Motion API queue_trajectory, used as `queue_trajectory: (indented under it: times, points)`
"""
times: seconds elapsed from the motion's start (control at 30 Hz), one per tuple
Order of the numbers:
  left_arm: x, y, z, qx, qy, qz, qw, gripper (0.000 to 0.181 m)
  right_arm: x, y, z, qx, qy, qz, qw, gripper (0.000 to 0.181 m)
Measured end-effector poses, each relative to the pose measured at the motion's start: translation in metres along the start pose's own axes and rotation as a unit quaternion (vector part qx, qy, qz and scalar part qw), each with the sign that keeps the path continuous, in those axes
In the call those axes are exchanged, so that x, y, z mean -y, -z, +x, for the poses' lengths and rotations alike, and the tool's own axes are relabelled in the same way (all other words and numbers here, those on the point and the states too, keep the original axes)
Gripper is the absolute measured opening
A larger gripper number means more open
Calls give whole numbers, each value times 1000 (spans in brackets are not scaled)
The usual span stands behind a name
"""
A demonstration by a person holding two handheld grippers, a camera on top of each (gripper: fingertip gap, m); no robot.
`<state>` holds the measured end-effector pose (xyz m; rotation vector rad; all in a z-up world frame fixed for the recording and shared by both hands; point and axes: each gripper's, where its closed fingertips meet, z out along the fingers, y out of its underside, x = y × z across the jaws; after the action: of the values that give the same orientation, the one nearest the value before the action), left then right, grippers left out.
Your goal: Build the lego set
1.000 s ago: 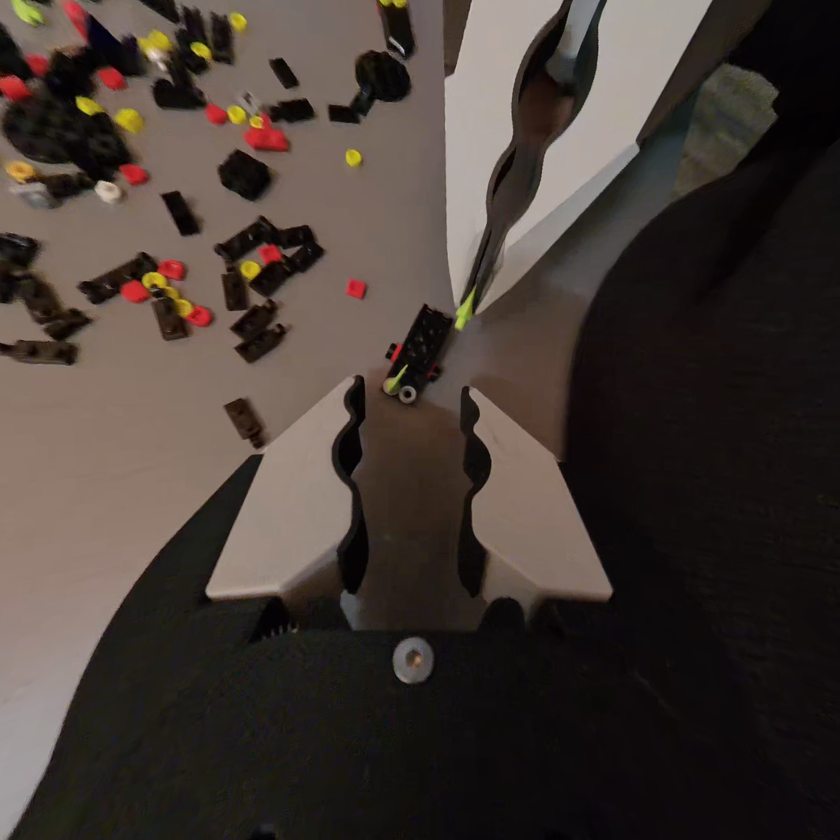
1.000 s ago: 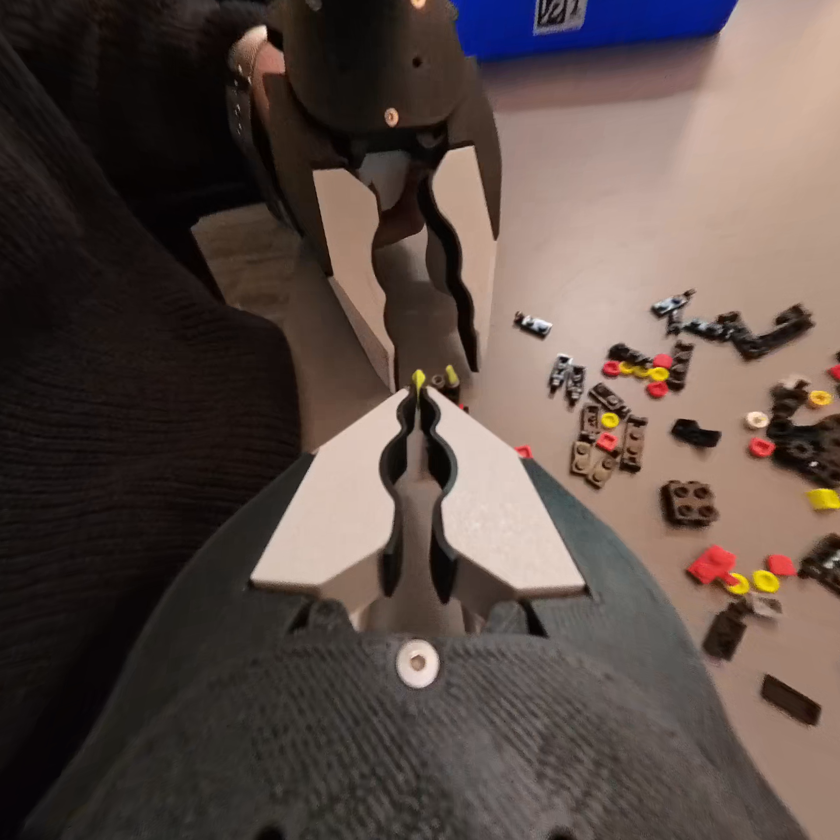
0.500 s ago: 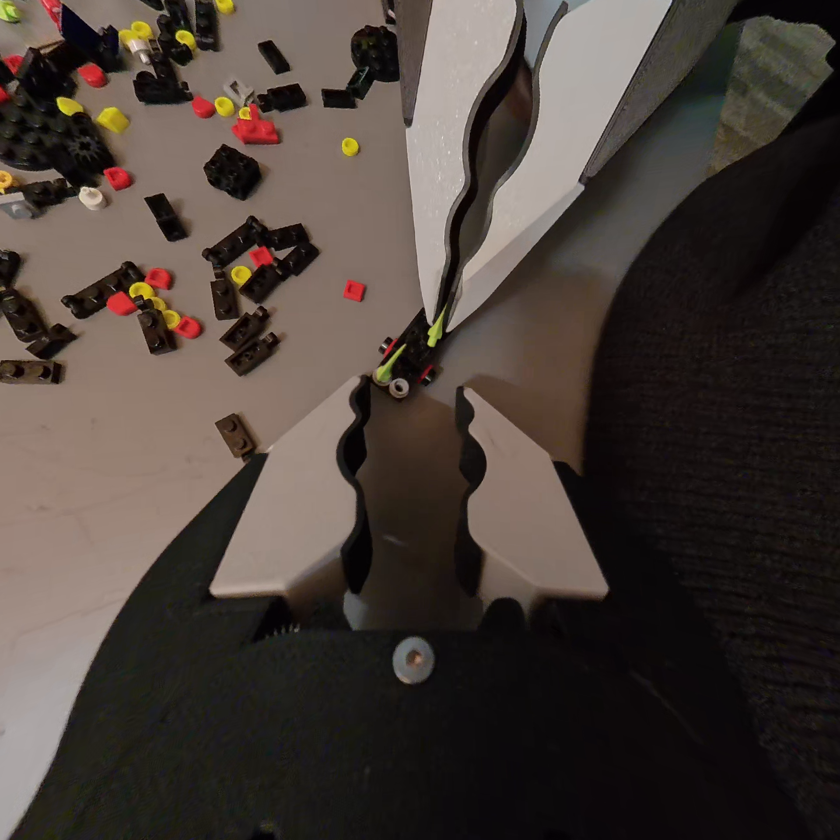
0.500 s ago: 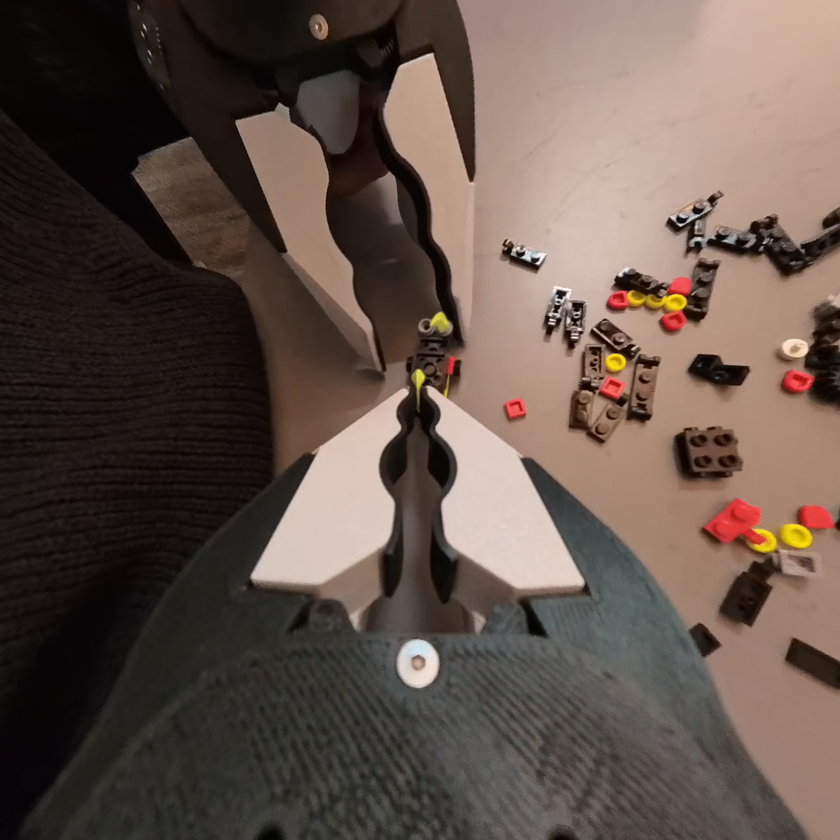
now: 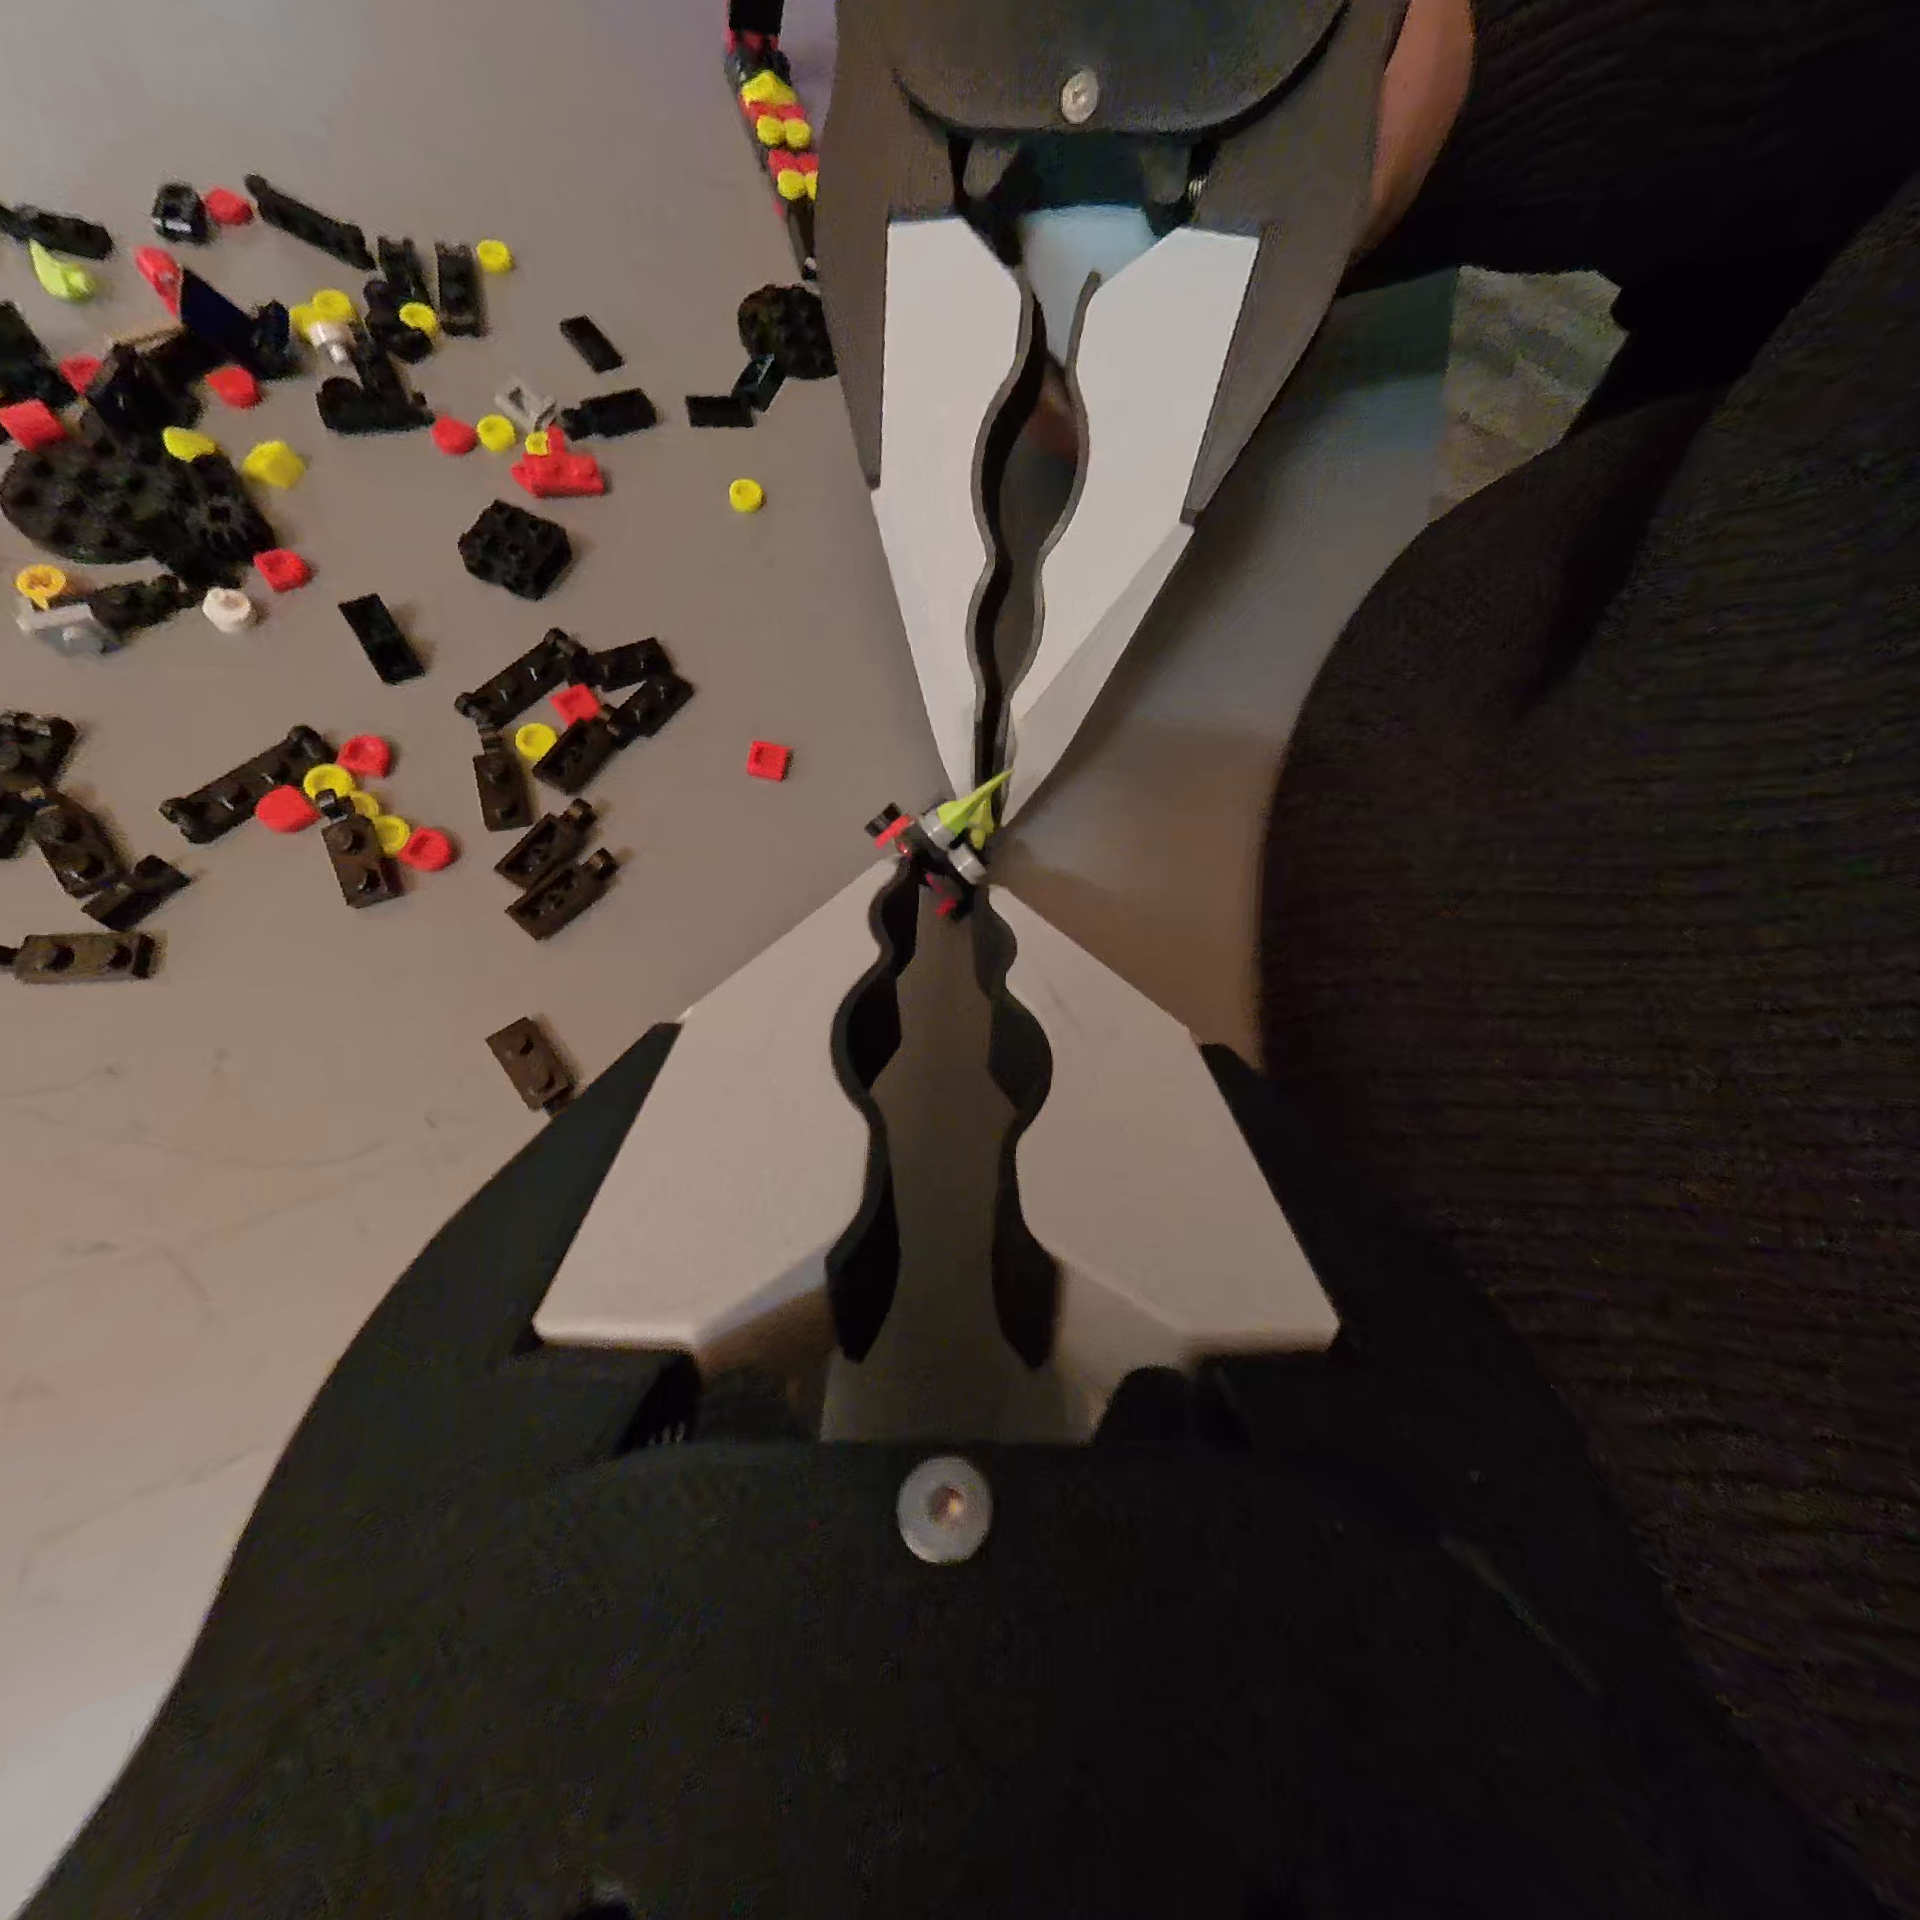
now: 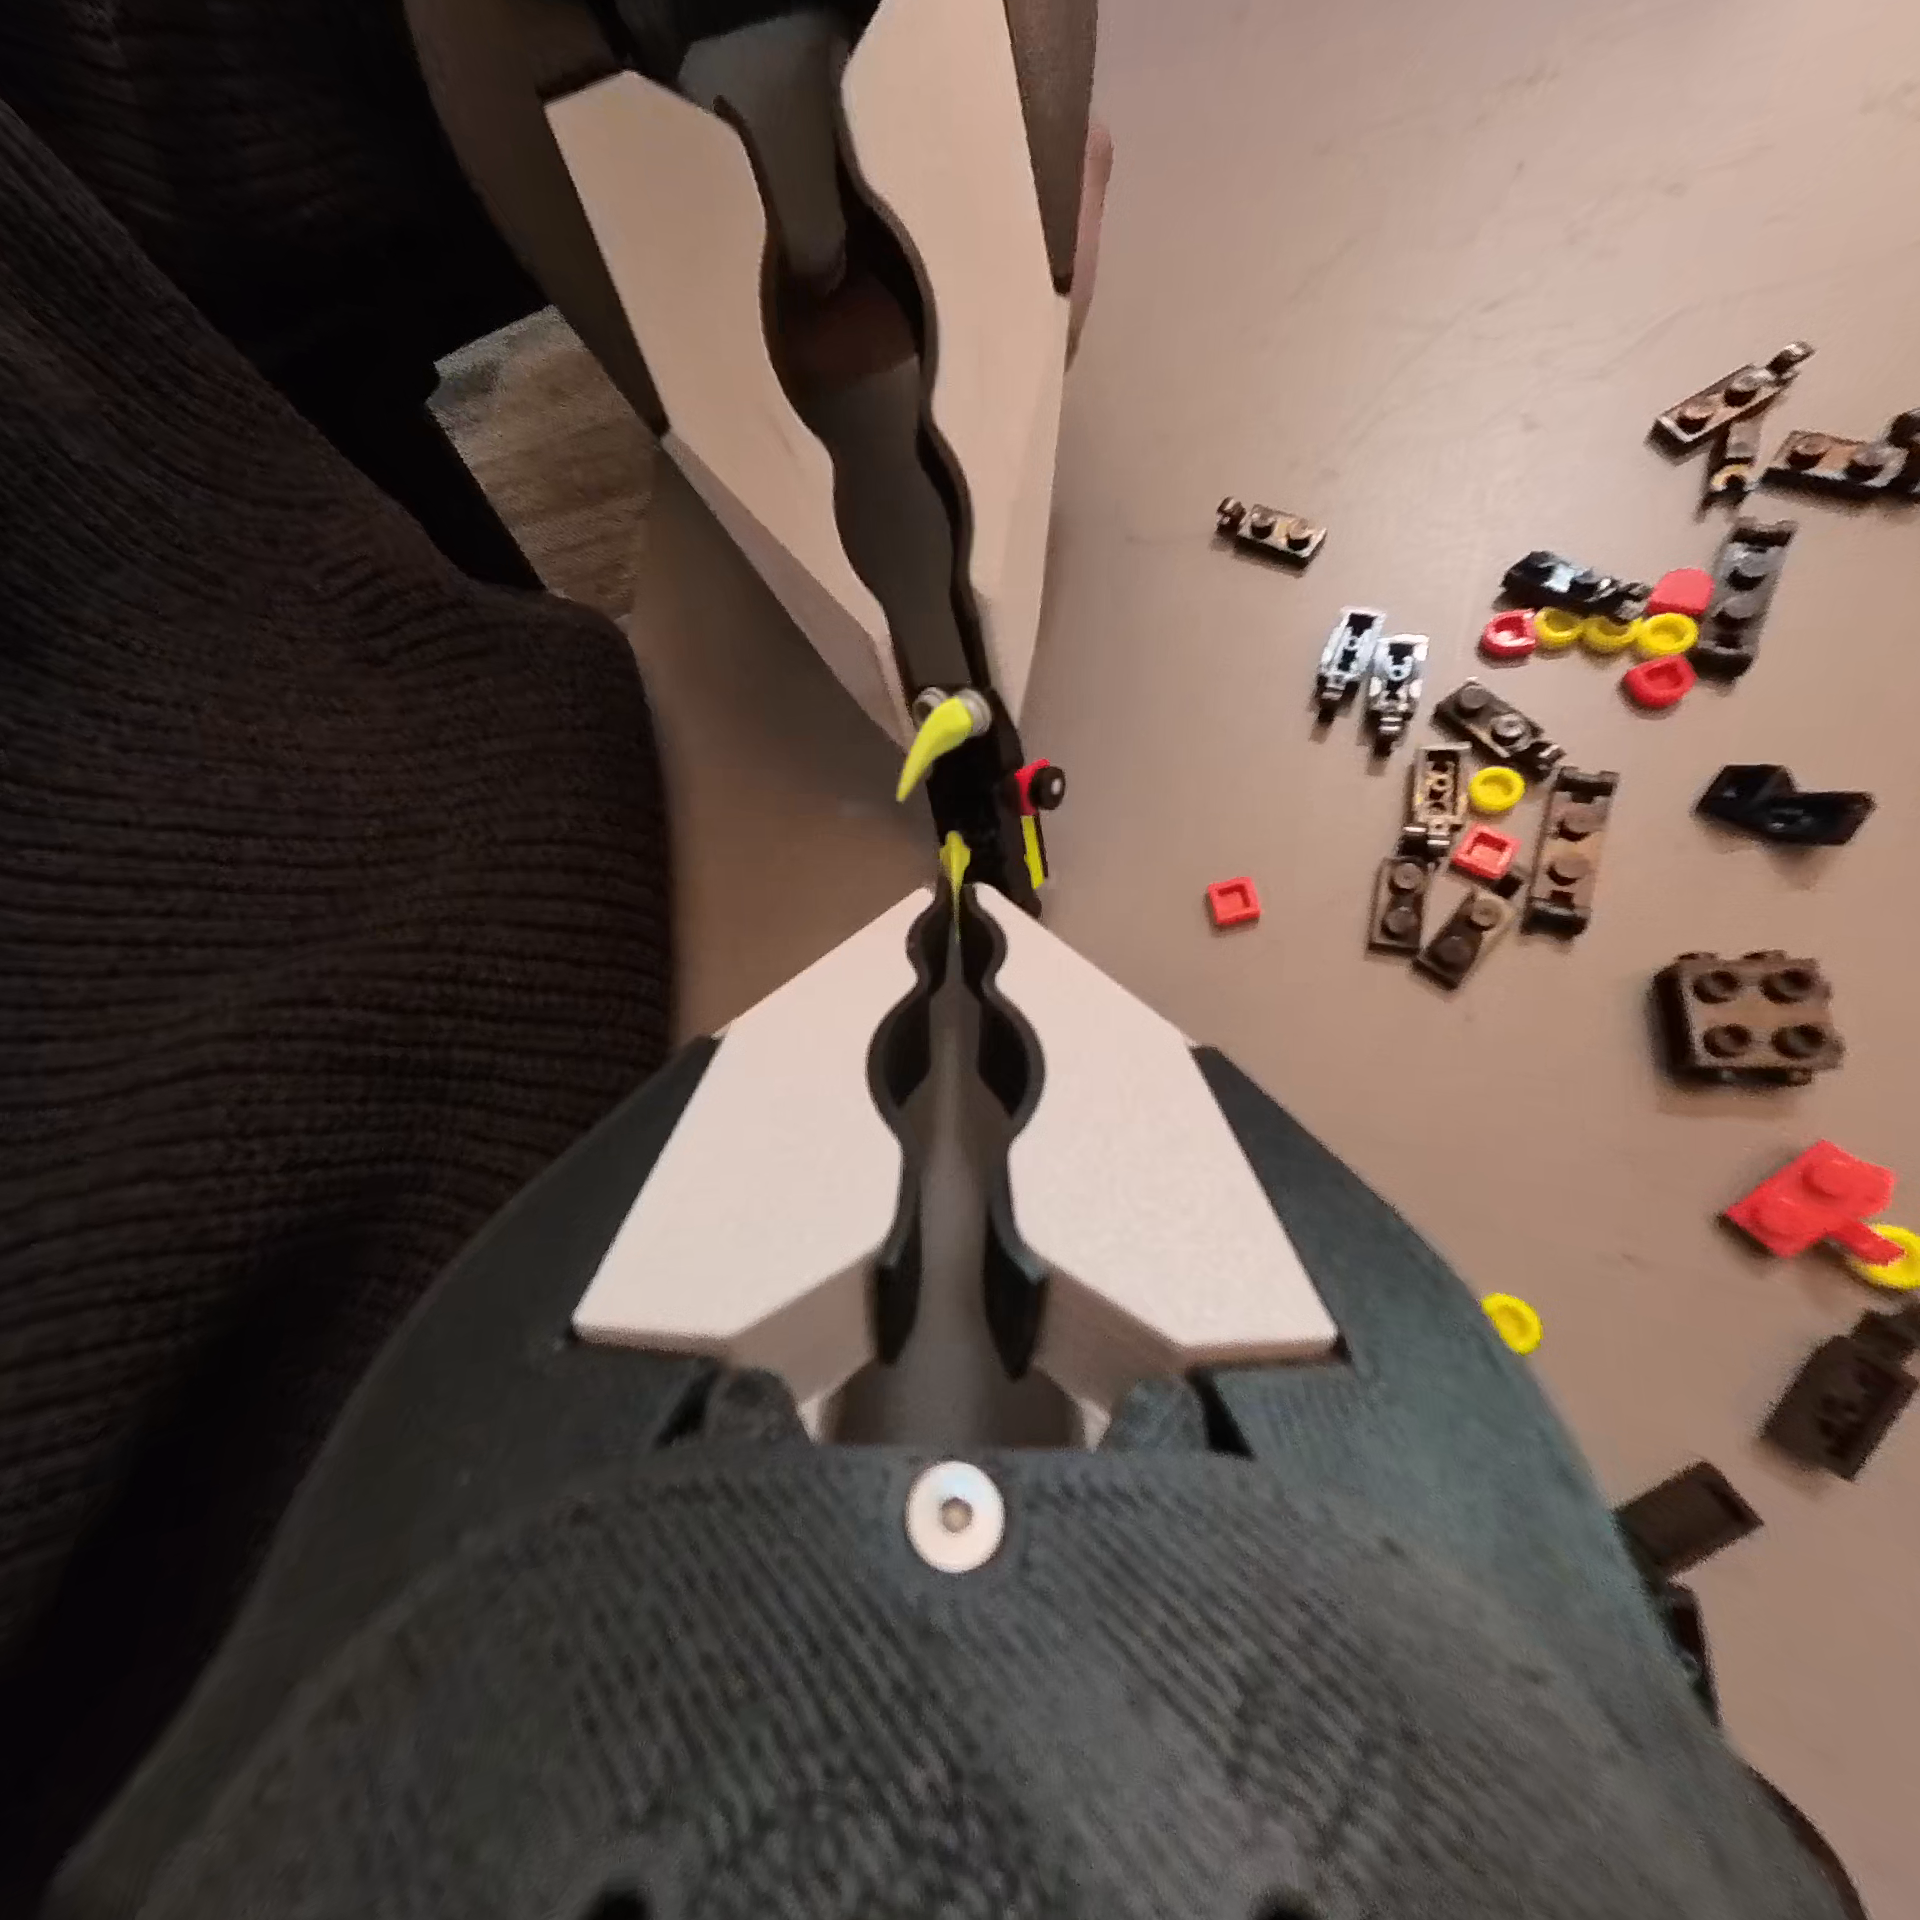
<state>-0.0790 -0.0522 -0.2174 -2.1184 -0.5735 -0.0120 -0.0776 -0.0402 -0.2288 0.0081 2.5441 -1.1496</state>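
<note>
The left gripper [image 5: 940,883], wide open half a second ago, has narrowed onto the small black model [image 5: 940,857], now lifted off the table [image 5: 260,1143]. The right gripper [image 6: 954,899] stays pinched on a lime spike [image 6: 953,862] at the model's [image 6: 982,800] end, tip to tip with the left. Loose bricks [image 5: 540,842] lie scattered far left. No writing is readable.
</note>
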Motion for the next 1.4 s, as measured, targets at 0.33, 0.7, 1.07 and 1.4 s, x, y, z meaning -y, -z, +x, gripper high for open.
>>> queue_trajectory:
  times: [0.33, 0.7, 1.07, 1.4]
  points:
    - [3, 1, 6, -23, 6, 7, 1000, 7, -1, -2, -5, 12, 5, -3, 1000, 0]
    - [7, -6, 1, 41, -110, 19, 993, 18, -7, -6, -11, 44, 1, -14, 999, 0]
    - [13, 0, 9, -18, -57, 42, 997, 4, 4, 9, -5, 30, -12, 20, 999, 0]
    - [11, -2, 4, 1, -68, 38, 997, 0, 3, 8, -5, 29, -4, 21, 999, 1]
